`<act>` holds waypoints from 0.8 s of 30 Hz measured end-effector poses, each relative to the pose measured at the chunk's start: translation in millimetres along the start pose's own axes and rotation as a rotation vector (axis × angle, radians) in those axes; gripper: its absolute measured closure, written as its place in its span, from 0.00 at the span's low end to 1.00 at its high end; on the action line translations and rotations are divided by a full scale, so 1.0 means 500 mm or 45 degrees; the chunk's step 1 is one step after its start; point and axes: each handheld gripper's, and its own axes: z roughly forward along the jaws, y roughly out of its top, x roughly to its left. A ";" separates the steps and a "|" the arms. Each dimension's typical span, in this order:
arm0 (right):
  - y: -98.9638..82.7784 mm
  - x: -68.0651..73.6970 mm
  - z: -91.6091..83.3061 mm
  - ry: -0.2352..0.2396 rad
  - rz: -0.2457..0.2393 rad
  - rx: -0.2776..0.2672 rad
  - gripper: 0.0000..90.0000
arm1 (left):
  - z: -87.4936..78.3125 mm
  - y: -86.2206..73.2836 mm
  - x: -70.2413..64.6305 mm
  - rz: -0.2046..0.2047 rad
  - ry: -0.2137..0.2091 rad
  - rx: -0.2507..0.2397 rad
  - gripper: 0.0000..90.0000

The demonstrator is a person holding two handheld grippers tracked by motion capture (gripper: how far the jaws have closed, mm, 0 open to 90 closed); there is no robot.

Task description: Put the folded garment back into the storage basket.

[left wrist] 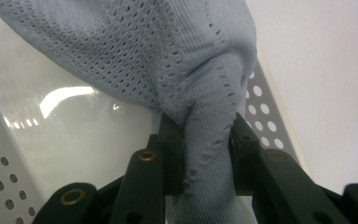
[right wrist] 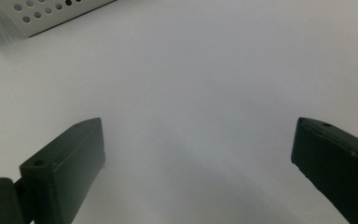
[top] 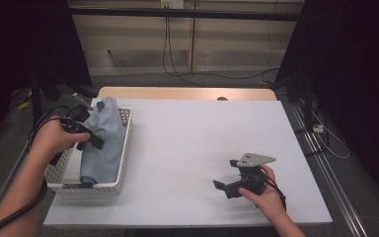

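Left gripper (top: 91, 138) pinches the blue cloth (top: 103, 143) over the white basket (top: 121, 177) at frame left, likely lifting it out; right gripper (top: 227, 187) idles, jaws apart, lower right.

Basket floor (top: 71, 168) under cloth (top: 103, 143)

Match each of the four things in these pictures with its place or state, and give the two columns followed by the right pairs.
1. left gripper
2. right gripper
3. blue cloth
4. white basket

A. perforated sides, at the table's left edge
B. jaws wide apart over bare tabletop
C. jaws clamped on a gathered fold
D. draped in the basket, partly lifted

Pairs: 1-C, 2-B, 3-D, 4-A
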 end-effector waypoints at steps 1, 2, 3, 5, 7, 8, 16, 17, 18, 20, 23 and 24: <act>0.000 0.000 0.000 0.000 -0.003 0.001 0.03 | 0.000 0.000 0.000 0.002 -0.001 0.003 0.80; 0.000 0.001 0.001 0.002 -0.003 0.001 0.03 | -0.001 0.000 0.000 0.005 -0.003 0.004 0.80; 0.000 0.001 0.001 0.002 -0.002 0.004 0.03 | -0.001 0.000 -0.001 0.005 -0.001 0.003 0.80; 0.000 0.001 0.001 0.000 -0.002 0.004 0.03 | 0.000 0.000 -0.002 0.004 0.003 0.001 0.80; 0.000 0.000 0.001 0.000 -0.004 0.000 0.03 | 0.000 0.000 -0.002 0.005 0.001 0.002 0.80; 0.000 0.000 0.000 0.000 -0.001 -0.001 0.03 | 0.000 0.000 -0.002 0.004 0.002 0.002 0.80; 0.000 0.001 0.000 0.001 -0.004 0.002 0.03 | 0.000 -0.005 0.002 0.003 -0.009 -0.002 0.80; 0.000 0.001 0.000 0.002 -0.003 0.001 0.03 | 0.000 -0.005 0.002 0.003 -0.009 -0.002 0.80; 0.000 0.001 0.000 -0.001 -0.003 0.001 0.03 | 0.001 -0.007 0.003 -0.003 -0.007 -0.007 0.80; 0.000 0.001 -0.001 -0.002 -0.002 0.001 0.03 | 0.000 -0.008 0.006 -0.002 -0.006 -0.003 0.80; 0.000 0.001 -0.001 -0.003 0.001 0.000 0.03 | 0.001 -0.009 0.009 -0.006 -0.002 -0.010 0.80; 0.000 0.001 -0.001 -0.004 0.001 0.000 0.03 | 0.001 -0.009 0.010 -0.004 -0.005 -0.007 0.79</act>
